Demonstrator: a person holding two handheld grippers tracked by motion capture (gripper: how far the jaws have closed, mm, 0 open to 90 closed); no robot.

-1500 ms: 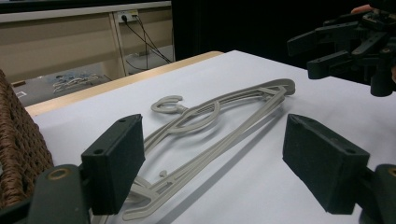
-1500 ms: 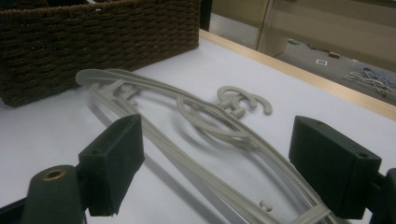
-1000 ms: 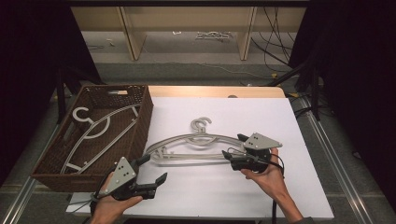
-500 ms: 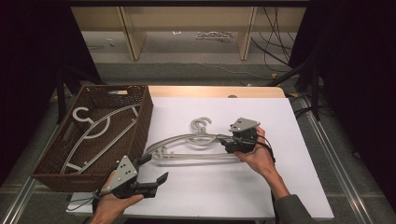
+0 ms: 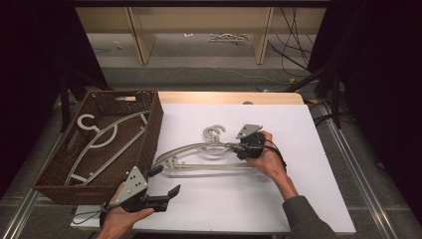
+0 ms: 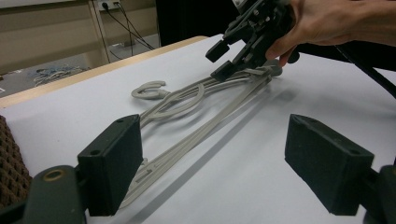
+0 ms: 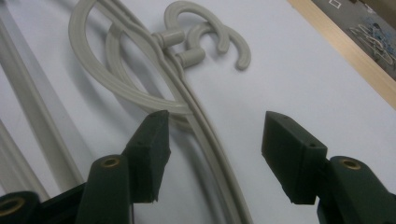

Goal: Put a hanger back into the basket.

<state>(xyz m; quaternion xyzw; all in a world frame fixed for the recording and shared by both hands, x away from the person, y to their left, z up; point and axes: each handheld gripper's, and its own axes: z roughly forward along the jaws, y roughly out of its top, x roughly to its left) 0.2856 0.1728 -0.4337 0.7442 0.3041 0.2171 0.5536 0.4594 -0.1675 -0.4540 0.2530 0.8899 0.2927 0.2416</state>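
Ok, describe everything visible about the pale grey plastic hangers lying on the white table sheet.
The pale grey plastic hangers are two, stacked almost exactly and lying flat on the white table sheet, right of the brown wicker basket. Each has a curled hook on a short neck, curved shoulder arms, an inner loop and a straight bottom bar. The right gripper, its jaws just closing, straddles the upper arm near the necks without pressing it yet.

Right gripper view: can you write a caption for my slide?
Right gripper closing its open jaws around the arm of stacked grey hangers.
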